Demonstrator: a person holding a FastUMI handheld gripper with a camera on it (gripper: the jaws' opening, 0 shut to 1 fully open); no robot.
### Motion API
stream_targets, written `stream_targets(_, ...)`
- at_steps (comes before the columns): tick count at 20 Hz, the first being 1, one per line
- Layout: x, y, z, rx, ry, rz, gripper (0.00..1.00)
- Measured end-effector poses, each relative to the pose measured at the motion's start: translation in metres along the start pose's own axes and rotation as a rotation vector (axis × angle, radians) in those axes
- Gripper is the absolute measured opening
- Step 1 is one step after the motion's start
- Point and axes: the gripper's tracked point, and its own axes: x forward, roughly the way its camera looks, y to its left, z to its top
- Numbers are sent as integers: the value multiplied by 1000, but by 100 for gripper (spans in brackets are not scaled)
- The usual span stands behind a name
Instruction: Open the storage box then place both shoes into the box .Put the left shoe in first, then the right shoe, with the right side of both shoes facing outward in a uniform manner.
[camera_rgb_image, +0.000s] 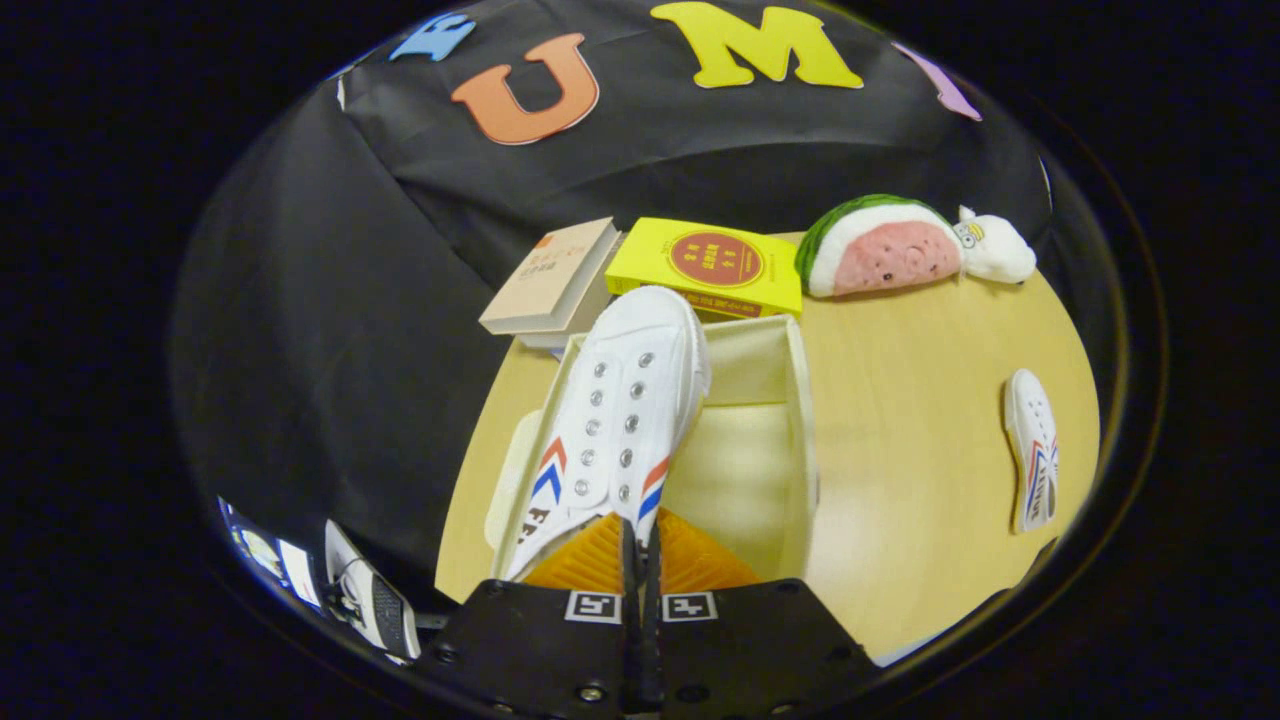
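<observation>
A white shoe (620, 420) with red and blue stripes hangs toe-forward over the open storage box (795, 400), its heel end pinched between the nearly closed fingers of the gripper (640, 545), jaws narrow. The second shoe (1033, 450) lies on the wooden table (920, 420), well apart from the box. Beyond the box sit a tan book (550, 280), a yellow book (710, 265) with unreadable print, and a watermelon plush (880, 245).
</observation>
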Motion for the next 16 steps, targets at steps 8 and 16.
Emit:
stream_targets(8,70,-3,-41,-39,111,-116,0)
stream_targets(16,92,-12,-58,-77,249,-152,0)
